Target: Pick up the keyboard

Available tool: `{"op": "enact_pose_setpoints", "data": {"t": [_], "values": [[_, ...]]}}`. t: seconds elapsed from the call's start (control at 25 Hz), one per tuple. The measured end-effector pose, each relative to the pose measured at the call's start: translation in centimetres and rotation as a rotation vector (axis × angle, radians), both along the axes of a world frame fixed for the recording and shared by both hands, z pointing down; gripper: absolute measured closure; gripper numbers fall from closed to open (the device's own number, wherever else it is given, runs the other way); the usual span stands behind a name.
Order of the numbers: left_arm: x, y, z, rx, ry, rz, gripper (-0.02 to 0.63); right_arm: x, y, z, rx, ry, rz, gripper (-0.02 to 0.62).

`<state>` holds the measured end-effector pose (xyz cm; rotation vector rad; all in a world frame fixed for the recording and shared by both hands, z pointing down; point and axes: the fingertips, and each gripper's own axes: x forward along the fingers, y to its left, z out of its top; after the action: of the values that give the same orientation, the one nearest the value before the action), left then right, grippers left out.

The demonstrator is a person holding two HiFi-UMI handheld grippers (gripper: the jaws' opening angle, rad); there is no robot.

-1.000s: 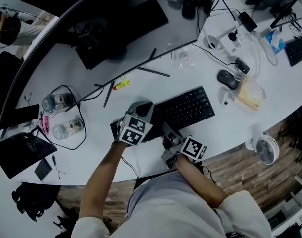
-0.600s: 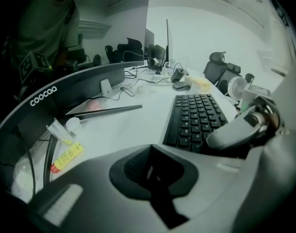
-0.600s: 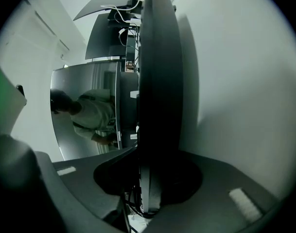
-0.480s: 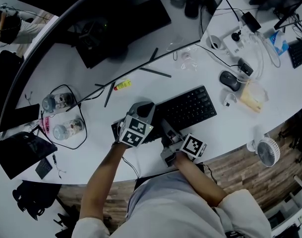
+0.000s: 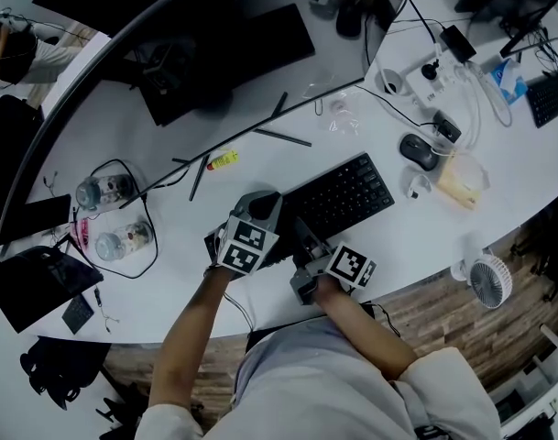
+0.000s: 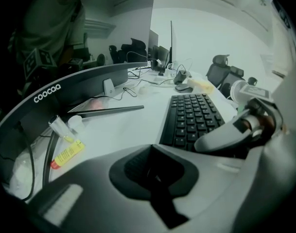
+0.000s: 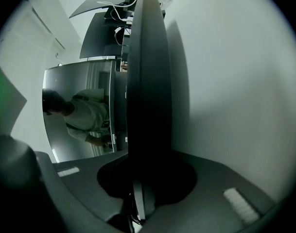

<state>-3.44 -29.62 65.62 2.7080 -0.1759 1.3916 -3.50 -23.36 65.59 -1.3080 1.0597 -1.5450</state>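
The black keyboard point(image 5: 344, 198) lies slantwise on the white desk point(image 5: 425, 236). My left gripper point(image 5: 263, 206) rests over its left end, pointing steeply down. In the left gripper view its jaws point(image 6: 155, 178) meet along a thin seam with nothing between them, and the keyboard point(image 6: 191, 115) stretches away to the right. My right gripper point(image 5: 300, 234) is at the keyboard's near edge. In the right gripper view the keyboard point(image 7: 148, 81) stands edge-on between the closing jaws of this gripper point(image 7: 143, 193), which have its edge in their grip.
A mouse point(image 5: 419, 148) and cables lie right of the keyboard. Two jars point(image 5: 103, 191) stand at the left, with a yellow tube point(image 5: 224, 159) and dark sticks point(image 5: 283, 137) behind the keyboard. A curved monitor point(image 5: 123, 39) spans the back. A small fan point(image 5: 485, 278) is beyond the desk's front edge.
The right gripper has edged up and left against the keyboard's near edge. The left gripper and the keyboard have stayed in place.
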Motion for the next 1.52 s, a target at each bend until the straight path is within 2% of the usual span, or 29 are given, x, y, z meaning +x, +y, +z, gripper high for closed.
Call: {"op": "enact_pose_setpoints", "data": {"t": [0.2, 0.32, 0.44, 0.64, 0.8, 0.92, 1.08, 1.32, 1.52], "values": [[-0.1, -0.2, 0.0, -0.016, -0.010, -0.043, 0.606, 0.0, 0.0, 0.0, 0.002, -0.001, -0.017, 0.532], [0.0, -0.4, -0.1, 0.002, -0.001, -0.058, 0.606, 0.2, -0.2, 0.1, 0.003, 0.000, -0.026, 0.532], [-0.2, -0.2, -0.3, 0.010, 0.008, -0.054, 0.606, 0.2, -0.1, 0.1, 0.006, -0.002, -0.036, 0.532], [-0.6, 0.5, -0.8, -0.040, 0.002, -0.071, 0.606, 0.2, 0.3, -0.1, 0.011, -0.004, -0.053, 0.532], [-0.7, 1.8, -1.4, -0.047, 0.004, -0.046, 0.606, 0.5, 1.0, -0.4, 0.003, 0.007, -0.061, 0.532], [-0.9, 2.0, -2.1, -0.041, 0.024, -0.078, 0.606, 0.8, 1.3, -0.7, 0.004, 0.019, -0.070, 0.532], [-1.0, 2.2, -3.2, -0.031, 0.092, -0.116, 0.606, 1.0, 1.8, -1.1, 0.005, 0.030, -0.080, 0.532], [-2.1, 3.0, -3.2, -0.021, 0.055, -0.152, 0.606, 1.6, 2.8, -1.9, 0.008, 0.054, -0.105, 0.531], [-2.7, 3.6, -4.4, -0.029, 0.077, -0.182, 0.606, 2.0, 3.5, -2.7, 0.021, 0.079, -0.123, 0.531]]}}
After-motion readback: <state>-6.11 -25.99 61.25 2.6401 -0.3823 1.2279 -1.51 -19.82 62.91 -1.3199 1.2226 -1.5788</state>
